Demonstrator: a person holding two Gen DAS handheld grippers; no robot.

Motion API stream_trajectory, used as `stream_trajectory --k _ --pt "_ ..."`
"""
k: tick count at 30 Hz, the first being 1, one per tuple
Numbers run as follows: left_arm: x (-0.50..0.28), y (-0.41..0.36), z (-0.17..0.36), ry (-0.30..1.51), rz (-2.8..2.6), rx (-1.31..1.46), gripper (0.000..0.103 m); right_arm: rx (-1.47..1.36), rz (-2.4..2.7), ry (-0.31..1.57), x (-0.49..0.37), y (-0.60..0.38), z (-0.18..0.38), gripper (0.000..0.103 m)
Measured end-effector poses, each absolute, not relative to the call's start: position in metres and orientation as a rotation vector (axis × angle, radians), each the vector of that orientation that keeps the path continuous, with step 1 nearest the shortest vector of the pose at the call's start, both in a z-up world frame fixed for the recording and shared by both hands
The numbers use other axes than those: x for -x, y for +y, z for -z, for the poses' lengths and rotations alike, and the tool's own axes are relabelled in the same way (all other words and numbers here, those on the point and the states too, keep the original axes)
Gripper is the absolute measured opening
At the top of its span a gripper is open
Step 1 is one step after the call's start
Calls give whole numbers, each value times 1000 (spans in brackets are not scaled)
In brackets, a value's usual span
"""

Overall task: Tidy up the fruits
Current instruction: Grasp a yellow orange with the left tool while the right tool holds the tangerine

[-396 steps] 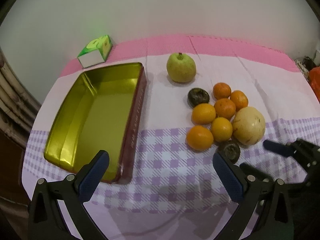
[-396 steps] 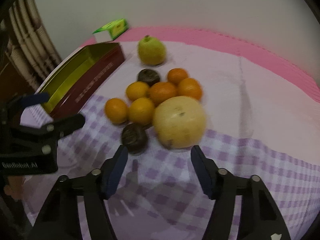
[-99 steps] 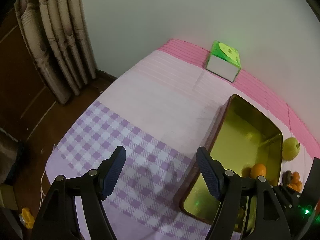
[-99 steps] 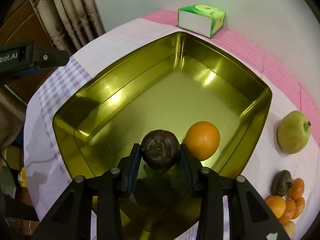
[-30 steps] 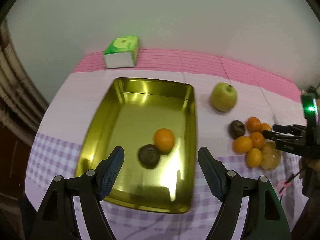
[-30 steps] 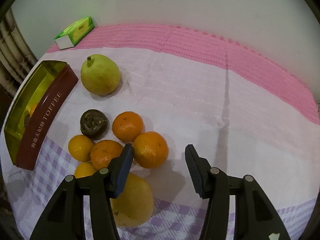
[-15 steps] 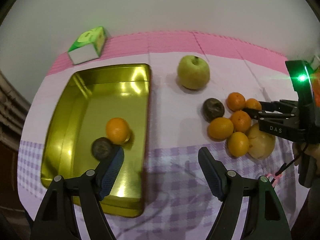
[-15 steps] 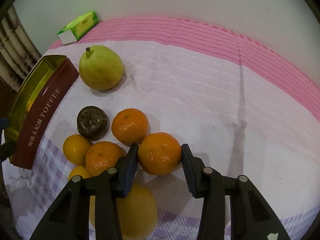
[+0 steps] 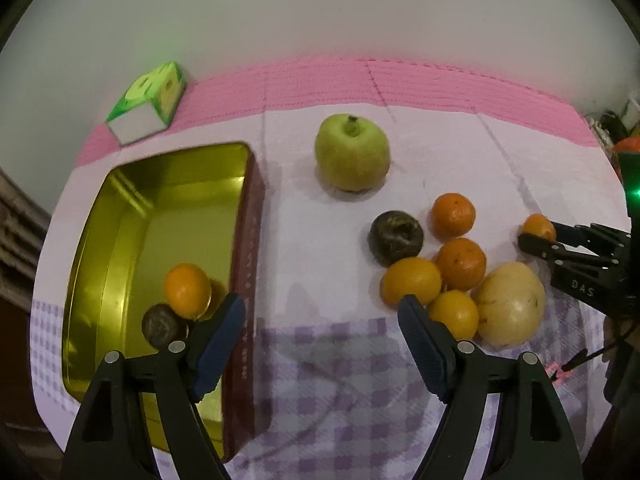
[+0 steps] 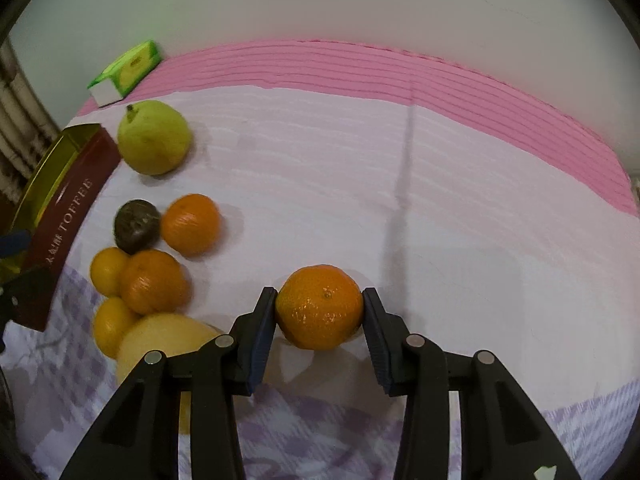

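Note:
My right gripper [image 10: 319,312] is shut on an orange tangerine [image 10: 319,306] and holds it just above the cloth, right of the fruit pile; the tangerine also shows in the left wrist view [image 9: 539,227]. The pile holds several oranges [image 9: 460,263], a dark round fruit [image 9: 395,237] and a large pale yellow fruit [image 9: 510,303]. A green pear [image 9: 352,154] stands behind it. The gold tin [image 9: 120,216] at left holds an orange [image 9: 187,290] and a dark fruit [image 9: 162,325]. My left gripper [image 9: 320,332] is open and empty, low between tin and pile.
A green and white box [image 9: 148,104] lies at the back left on the pink strip. The tin's red side wall [image 10: 66,216] reads TOFFEE. A white wall stands behind the table. Curtains [image 10: 16,120] hang at far left.
My right gripper has closed on the tangerine and pulled it right, away from the pile. My left gripper has shifted right, so the tin sits further left in its view.

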State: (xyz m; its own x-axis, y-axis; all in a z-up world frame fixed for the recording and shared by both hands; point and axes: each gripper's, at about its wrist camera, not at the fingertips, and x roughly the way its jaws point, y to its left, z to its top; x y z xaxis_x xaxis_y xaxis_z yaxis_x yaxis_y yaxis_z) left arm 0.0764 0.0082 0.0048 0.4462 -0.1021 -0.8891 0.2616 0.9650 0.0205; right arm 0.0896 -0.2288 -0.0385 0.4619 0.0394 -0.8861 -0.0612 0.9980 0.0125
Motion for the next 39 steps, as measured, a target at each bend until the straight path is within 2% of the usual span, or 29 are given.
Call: stream_trajectory --k 8,13,26,29,39 --pt "-82 -18 1 1081 288 -182 78 -28 -4 986 -77 -249 43 40" --pt "-89 -25 8 1110 323 -169 66 -60 -16 967 -74 -251 44 40" --pt "-106 -38 25 1157 374 -139 53 -98 -26 963 -72 -254 47 40" --pt "-105 -40 26 1165 391 -126 45 -100 -26 961 -71 -255 47 40" --pt "-104 -35 31 1179 399 -91 44 -103 -27 956 -70 -254 46 40"
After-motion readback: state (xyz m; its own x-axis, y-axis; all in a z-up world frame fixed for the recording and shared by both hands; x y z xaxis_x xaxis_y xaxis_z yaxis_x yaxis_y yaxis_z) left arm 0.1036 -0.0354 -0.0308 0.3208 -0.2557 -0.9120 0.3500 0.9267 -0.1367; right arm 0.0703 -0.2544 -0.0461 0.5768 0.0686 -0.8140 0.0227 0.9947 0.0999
